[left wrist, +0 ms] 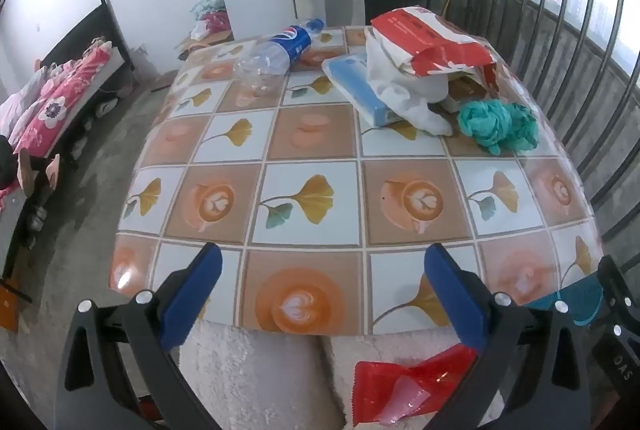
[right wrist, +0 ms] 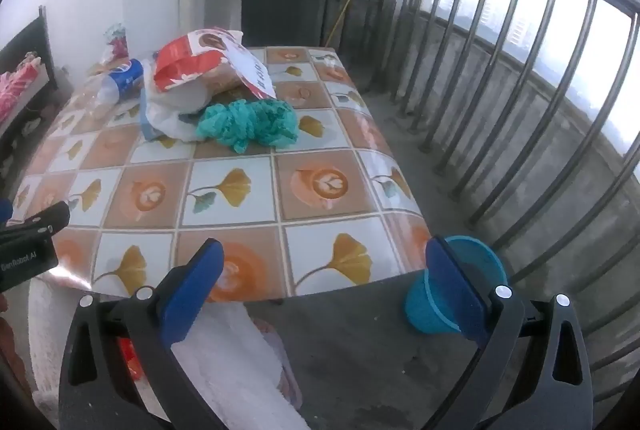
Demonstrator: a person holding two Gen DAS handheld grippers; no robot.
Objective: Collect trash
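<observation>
Trash heaped at the far end of the tiled tabletop (left wrist: 312, 134): empty cola bottle (left wrist: 276, 52), red-and-white bag (left wrist: 428, 42), crumpled teal bag (left wrist: 496, 124). Both left gripper (left wrist: 322, 278) and right gripper (right wrist: 324, 276) spread wide, gripping nothing, over the near edge. Blue bin (right wrist: 452, 294) on the floor just beside the right corner; railing (right wrist: 520, 78) close alongside.

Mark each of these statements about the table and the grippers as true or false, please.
1. The plastic bottle stands upright. False: it lies on its side on the table.
2. The teal crumpled bag lies on the table beside the red and white bag. True.
3. The left gripper holds the red wrapper. False: its jaws are open and empty; the wrapper lies below the table edge.
4. The right gripper is open and holds nothing. True.
5. The teal bin stands on the table. False: it is on the floor.
</observation>
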